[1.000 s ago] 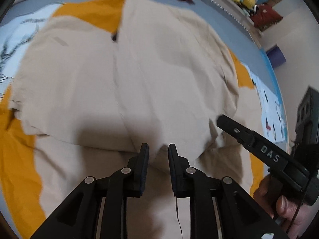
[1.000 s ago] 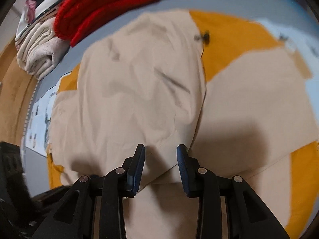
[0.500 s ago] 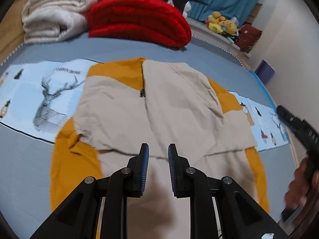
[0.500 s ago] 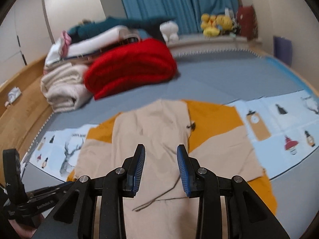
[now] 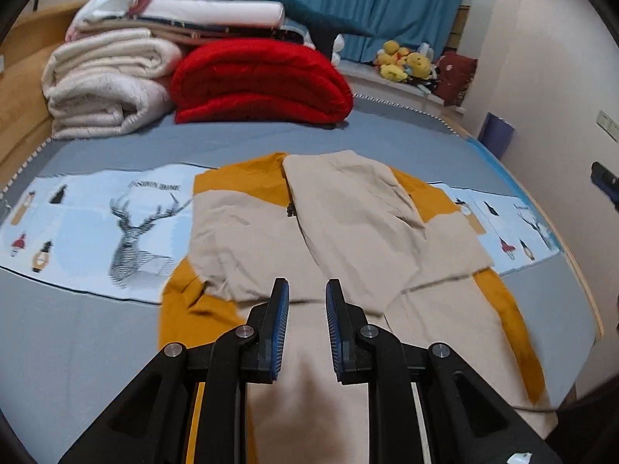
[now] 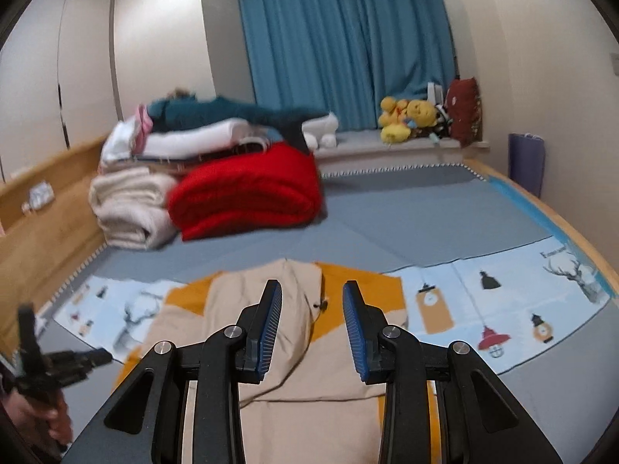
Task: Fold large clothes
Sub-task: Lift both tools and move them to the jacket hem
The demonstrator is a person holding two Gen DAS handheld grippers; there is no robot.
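left wrist: we look along our fingers, steeply down on the garment (image 5: pixel 348 232), fairly close
right wrist: we sit higher, nearer level, facing the curtain (image 6: pixel 348 38)
shared: garment, red blanket (image 5: pixel 259 81), bed (image 5: pixel 96 348)
cross-view: each camera catches the other tool at its frame edge

one beige-and-orange garment (image 5: pixel 348 232), spread on one grey bed (image 5: pixel 77 348). one pale blue printed cloth (image 5: pixel 96 224) beneath it. one red folded blanket (image 5: pixel 259 81). one cream folded quilt (image 5: pixel 104 81). one pile of yellow plush toys (image 6: pixel 402 118), number unclear. two grippers: left gripper (image 5: pixel 306 294), right gripper (image 6: pixel 312 294).
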